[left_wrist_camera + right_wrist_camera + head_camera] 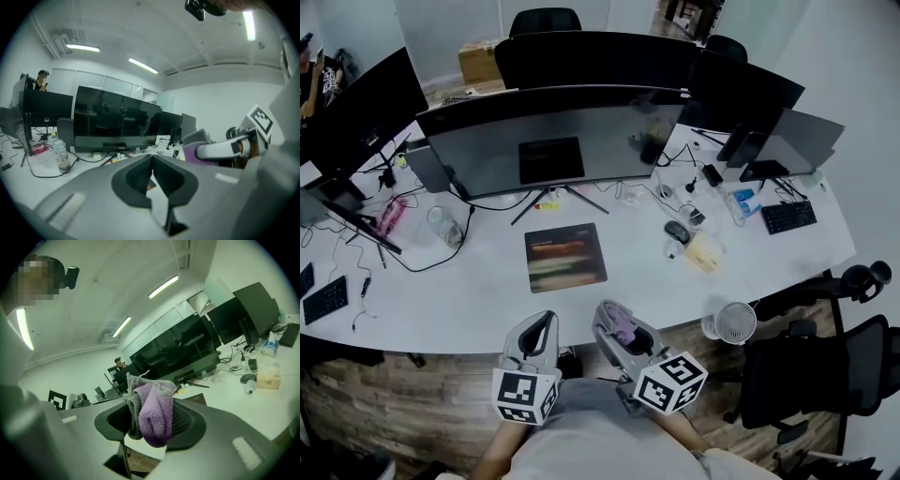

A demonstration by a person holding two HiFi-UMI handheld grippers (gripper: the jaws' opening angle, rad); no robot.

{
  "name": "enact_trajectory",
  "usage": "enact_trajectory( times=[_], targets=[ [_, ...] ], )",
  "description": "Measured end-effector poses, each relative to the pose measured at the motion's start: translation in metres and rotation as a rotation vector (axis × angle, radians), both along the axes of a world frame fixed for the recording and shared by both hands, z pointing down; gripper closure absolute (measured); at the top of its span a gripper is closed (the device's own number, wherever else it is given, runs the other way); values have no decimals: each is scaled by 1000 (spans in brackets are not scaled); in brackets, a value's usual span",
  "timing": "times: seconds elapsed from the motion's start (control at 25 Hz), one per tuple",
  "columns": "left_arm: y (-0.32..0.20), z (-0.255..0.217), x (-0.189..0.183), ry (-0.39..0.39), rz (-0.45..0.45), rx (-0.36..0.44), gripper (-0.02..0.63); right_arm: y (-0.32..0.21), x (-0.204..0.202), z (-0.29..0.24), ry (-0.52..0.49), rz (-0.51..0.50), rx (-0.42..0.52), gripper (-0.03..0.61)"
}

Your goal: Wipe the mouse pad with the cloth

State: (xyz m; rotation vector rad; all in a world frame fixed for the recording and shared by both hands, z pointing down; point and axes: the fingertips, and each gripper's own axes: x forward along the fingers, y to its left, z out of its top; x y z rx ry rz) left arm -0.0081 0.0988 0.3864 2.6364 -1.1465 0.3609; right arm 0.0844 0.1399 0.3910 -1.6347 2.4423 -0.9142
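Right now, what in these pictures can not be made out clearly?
Mouse pad print: blurred in the head view.
Mouse pad in the left gripper view: nearly all hidden behind the shut left claw.
Cloth size: bunched up inside the right claw, right gripper view.
Small items beside the mouse: too small, head view.

The left gripper [546, 321] and the right gripper [607, 317] share the same build: smooth pale-grey moulded shells, with dark ribbed pads [138, 180] lining the jaws. Each carries a white cube [525, 396] with black square markers on its faces. The person wears a grey top [591, 436].
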Motion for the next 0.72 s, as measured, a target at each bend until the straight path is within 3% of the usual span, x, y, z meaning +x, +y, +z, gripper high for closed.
enact_trajectory(
  times=[0.28,0.72],
  targets=[
    [-49,0,-22,60,3,-5,614,-51,-20,5,-55,15,-53,390],
    [-100,22,-33,68,20,-56,614,-126,-18,36,-72,35,-140,408]
  ],
)
